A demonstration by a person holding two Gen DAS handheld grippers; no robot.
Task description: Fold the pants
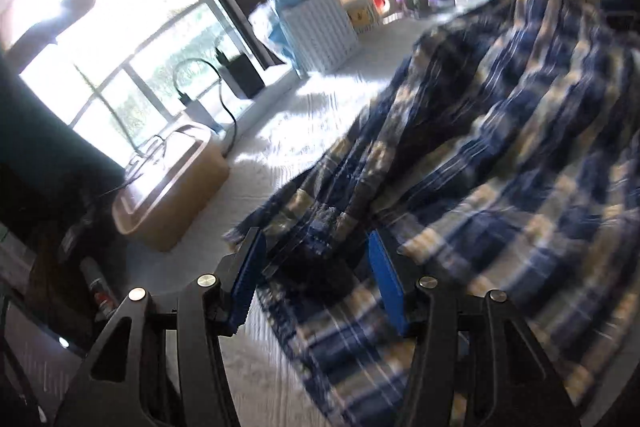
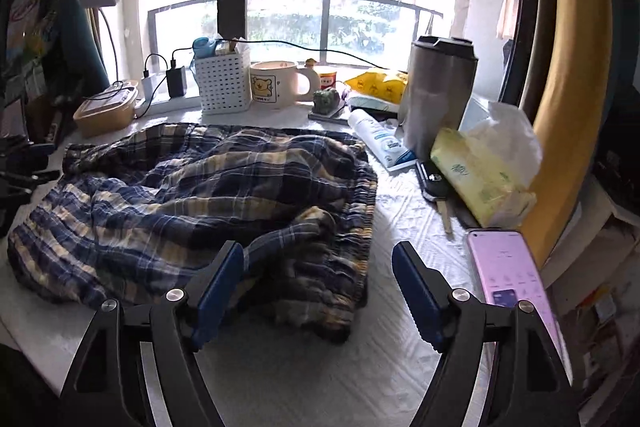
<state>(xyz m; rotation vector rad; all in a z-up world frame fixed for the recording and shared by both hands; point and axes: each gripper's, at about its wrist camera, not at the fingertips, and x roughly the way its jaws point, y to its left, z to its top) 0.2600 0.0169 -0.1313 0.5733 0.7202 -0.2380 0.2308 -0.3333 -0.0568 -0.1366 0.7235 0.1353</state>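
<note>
My left gripper point(image 1: 314, 267), released, straddles the plaid pants point(image 2: 200, 195)' hem; right gripper point(image 2: 318, 291), released, hovers beside the waistband. I should pinch both layers squarely before lifting.

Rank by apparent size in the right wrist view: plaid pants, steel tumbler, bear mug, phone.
1. plaid pants, by far the largest.
2. steel tumbler.
3. phone, though it lies nearer the camera, so its rank against the tumbler is unsure.
4. bear mug.

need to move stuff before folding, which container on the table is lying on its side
The white tube with the blue label, lying flat just right of the plaid pants. The grey tumbler, bear mug and white basket all stand upright.
</note>
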